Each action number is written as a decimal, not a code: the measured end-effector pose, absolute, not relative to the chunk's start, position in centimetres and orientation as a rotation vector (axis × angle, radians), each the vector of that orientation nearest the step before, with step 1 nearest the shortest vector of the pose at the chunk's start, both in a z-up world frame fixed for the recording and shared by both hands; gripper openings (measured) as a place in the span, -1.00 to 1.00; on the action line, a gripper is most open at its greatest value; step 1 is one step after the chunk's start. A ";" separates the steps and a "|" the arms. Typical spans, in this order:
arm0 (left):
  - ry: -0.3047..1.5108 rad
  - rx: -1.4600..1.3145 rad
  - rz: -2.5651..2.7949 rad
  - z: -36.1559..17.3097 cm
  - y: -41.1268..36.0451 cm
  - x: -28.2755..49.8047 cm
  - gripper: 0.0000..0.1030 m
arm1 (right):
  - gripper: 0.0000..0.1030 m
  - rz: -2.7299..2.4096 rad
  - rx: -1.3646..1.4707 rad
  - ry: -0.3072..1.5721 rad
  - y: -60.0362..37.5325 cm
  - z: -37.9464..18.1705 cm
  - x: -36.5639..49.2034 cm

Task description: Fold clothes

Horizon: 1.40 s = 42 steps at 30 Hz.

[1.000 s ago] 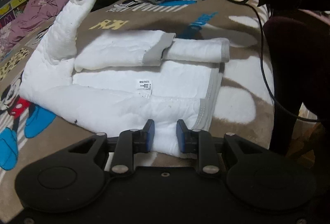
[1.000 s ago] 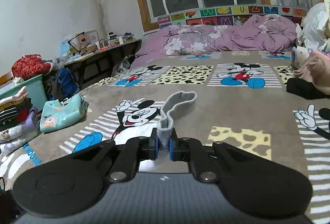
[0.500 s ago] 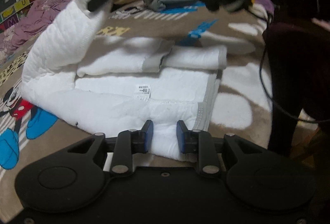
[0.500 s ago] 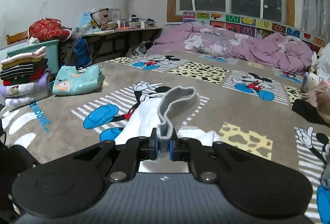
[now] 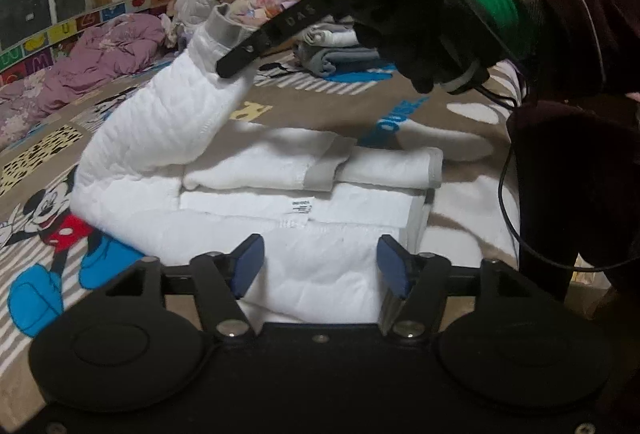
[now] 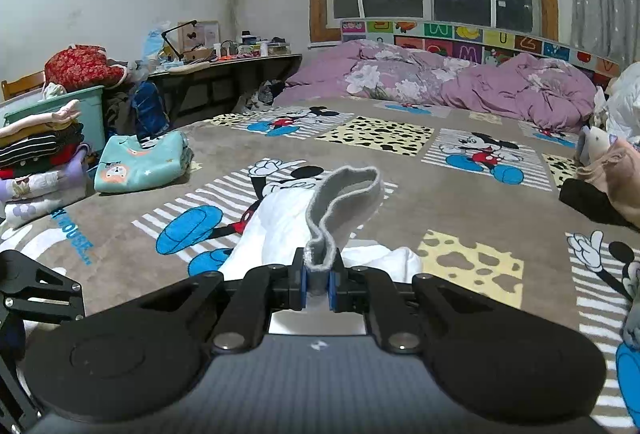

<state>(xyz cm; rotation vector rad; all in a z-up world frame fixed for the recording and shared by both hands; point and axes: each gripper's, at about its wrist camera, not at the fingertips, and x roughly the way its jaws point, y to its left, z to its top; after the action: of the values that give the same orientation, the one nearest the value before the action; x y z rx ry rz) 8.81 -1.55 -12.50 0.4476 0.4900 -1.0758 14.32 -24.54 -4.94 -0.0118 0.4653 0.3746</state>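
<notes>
Nearest me, my left claw (image 5: 320, 266) has just been opening; its pads now stand released over the hem of the white quilted garment (image 5: 312, 218) lying on the bed's cartoon blanket (image 5: 48, 154). It looks light, soft, floppy; the cuffs grip best. Further off, my right claw (image 6: 318, 282) is clenched on the grey cuff (image 6: 344, 202), holding 1 sleeve (image 5: 160, 126) up.

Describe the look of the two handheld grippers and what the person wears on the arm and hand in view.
Both grippers are matt black, each with two round bulges on its body, silver screws and blue pads: the left gripper, the right gripper. From the left view, the right one's finger shows pale lettering, and a thin black cable trails from it. The hand wears a black glove, then a green cuff under a dark maroon sleeve.
</notes>
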 end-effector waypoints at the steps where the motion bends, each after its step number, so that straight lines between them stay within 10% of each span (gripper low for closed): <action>1: 0.505 0.459 -1.079 -12.8 -1.8 9.0 0.33 | -0.77 0.374 -0.005 0.467 -24.6 -5.1 14.4; 42: 0.479 0.437 -1.045 -12.9 -2.2 11.7 0.57 | -0.77 0.371 0.037 0.464 -25.6 -4.9 14.8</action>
<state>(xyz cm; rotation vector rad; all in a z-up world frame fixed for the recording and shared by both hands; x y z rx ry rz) 11.67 -2.16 -12.93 0.4368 0.4792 -1.0452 14.78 -25.63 -4.92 0.0373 0.4638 0.3708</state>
